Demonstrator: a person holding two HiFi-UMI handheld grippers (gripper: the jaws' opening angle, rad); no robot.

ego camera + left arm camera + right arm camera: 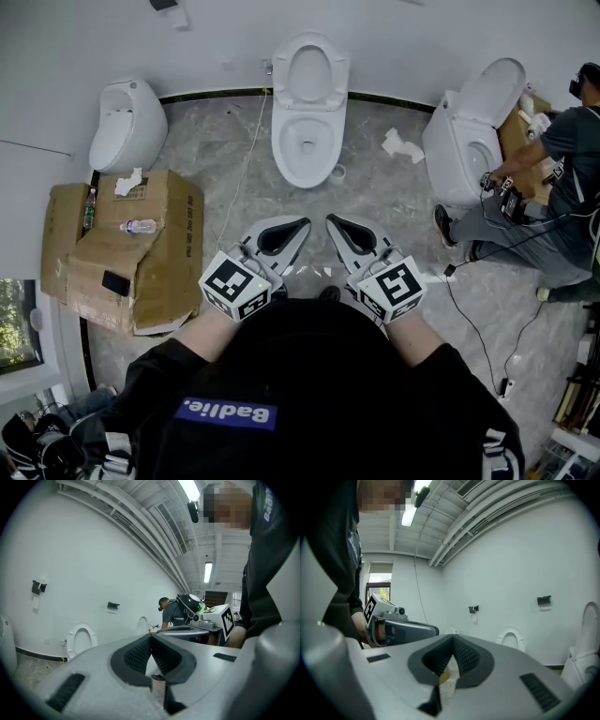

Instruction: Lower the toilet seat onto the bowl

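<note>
White porcelain fills the upper middle of the head view. The toilet seat [310,67] stands raised against the wall above its bowl [306,141], well apart from both grippers at lower centre. The left gripper [292,230] and right gripper [342,230] are each clenched on nothing. A thin cable [246,159] trails over the floor left of the bowl, and a foot stepping in could catch it. Only this view shows the bowl's open rim and a second toilet [473,131] at right, which could be mistaken for the target.

Left gripper view: the pads press together, empty. The toilet seat [82,640] shows small at lower left, with the bowl cut off by the gripper's body. A crouching person [172,613] is at mid-frame.

Right gripper view: the pads likewise meet, empty, and the toilet seat [511,640] is at lower right. With the jaws closed, a nudge seems likelier than a grip, and a seat tipped past balance might slam down onto the porcelain.
</note>
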